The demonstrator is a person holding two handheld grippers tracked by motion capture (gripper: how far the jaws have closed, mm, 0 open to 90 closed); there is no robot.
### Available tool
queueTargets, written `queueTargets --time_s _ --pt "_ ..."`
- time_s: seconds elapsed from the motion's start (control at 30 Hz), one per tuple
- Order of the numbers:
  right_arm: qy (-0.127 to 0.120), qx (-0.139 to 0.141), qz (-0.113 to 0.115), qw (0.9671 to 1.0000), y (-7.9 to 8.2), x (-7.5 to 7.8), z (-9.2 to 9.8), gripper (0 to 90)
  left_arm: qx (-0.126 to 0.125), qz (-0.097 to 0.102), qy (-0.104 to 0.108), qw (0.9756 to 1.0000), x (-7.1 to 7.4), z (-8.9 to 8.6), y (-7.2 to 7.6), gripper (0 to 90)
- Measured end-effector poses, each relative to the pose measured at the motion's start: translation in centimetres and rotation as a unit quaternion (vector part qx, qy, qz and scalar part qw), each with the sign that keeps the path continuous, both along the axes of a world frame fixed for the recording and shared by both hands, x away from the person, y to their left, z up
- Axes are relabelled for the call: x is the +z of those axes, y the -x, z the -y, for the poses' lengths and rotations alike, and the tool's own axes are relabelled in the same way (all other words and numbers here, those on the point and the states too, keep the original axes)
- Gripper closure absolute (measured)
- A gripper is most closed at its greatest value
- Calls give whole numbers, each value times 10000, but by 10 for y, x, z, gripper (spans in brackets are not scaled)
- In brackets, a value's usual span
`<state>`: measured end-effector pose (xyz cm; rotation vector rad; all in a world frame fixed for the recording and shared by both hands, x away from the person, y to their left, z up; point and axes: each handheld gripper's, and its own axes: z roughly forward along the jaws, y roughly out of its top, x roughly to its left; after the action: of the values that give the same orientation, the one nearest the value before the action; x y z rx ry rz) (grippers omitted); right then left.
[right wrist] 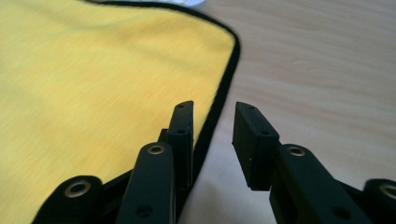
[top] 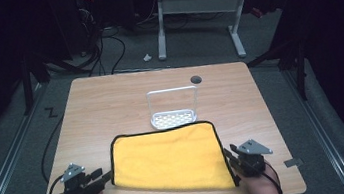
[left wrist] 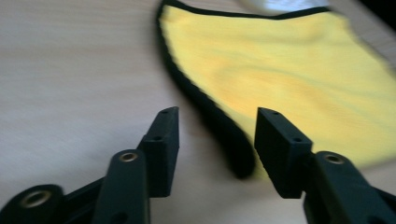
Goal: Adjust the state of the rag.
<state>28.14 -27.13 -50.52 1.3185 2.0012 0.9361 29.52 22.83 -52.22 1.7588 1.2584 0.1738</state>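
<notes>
We had both claws open at the yellow cloth's (top: 168, 160) near corners: left gripper (left wrist: 217, 126) wide, right gripper (right wrist: 212, 123) narrower, neither holding anything. Fold looked finished; next move probably called for backing off.

Left hand-held gripper (top: 104, 177) lies low, jaws apart and empty, pointing right. Right hand-held gripper (top: 228, 156) points forward-left, jaws parted, gripping nothing.

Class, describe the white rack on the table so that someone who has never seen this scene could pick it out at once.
Start at the wooden table and find the yellow cloth spread near the person's edge. Just beyond the cloth's far hem stands the white rack. It is the upright thing there: a perforated base with a tall rounded frame rising from it, unlike the flat cloth and the dark round hole behind.
</notes>
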Motion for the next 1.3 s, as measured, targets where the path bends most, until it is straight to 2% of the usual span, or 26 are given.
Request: queueTargets --time_s 0.03,0.07,0.13,0.2,0.3,0.33,0.43,0.47,0.5,0.53,0.6,0.67,0.73,0.8,0.83,0.9,0.93,1.0,1.07,1.17,1.23,1.3 --pt "39 79 -7 10000 6 -1 -1 684 -108 50 -58 9999 1 5 8 473" --pt "50 151 -41 9999 14 -2 -3 674 -205 95 -225 9995 0 11 16 458" --pt "45 306 -108 9995 28 -5 -6 645 -291 -11 -337 9990 -4 18 22 433" --pt "-10 431 -165 9989 38 -6 -8 610 -359 -120 -364 9986 -10 25 23 420" --pt "12 521 -299 9982 48 -9 -11 561 -323 -70 -405 9986 -11 31 19 430" --pt "58 517 -335 9981 49 -11 -10 555 -308 -72 -395 9987 -11 32 18 469" --pt "97 437 -615 9971 47 -17 -7 556 -385 -110 -320 9987 -13 36 13 668" --pt "5 485 -717 9962 44 -19 -5 613 -424 -91 -328 9985 -13 37 13 740" --pt "-50 515 -762 9957 44 -18 -5 719 -459 -57 -318 9984 -12 38 13 804" --pt "-1 546 -729 9958 45 -17 -6 799 -511 3 -285 9983 -9 39 14 848" --pt "226 572 -543 9966 48 -12 -11 834 -565 109 -297 9979 -2 39 17 871" --pt "111 601 -370 9974 52 -5 -13 835 -662 267 -205 9972 12 36 21 877" --pt "58 609 -184 9980 52 4 -14 833 -756 341 -169 9964 26 33 18 876" --pt "-13 599 -53 9982 44 16 -15 832 -761 323 -189 9964 36 29 7 875" --pt "-92 580 -18 9983 37 22 -15 832 -750 305 -171 9966 41 27 -4 875" --pt "-180 491 102 9986 19 33 -17 832 -715 226 -192 9970 47 24 -22 875" --pt "-172 493 126 9986 11 36 -18 832 -691 99 -130 9975 48 24 -38 875" --pt "-231 356 79 9991 -14 40 -21 832 -581 -18 -231 9980 47 24 -61 875" --pt "-176 219 -9 9996 -38 37 -22 832 -467 -183 -347 9981 40 25 -85 875" --pt "-78 17 -255 9996 -68 23 -22 830 -315 -413 -428 9977 25 29 -108 874" --pt "-21 -74 -463 9989 -84 9 -21 826 -163 -514 -581 9969 13 32 -119 871" --pt "39 -167 -608 9980 -94 -3 -21 809 -10 -600 -501 9969 3 32 -124 857"
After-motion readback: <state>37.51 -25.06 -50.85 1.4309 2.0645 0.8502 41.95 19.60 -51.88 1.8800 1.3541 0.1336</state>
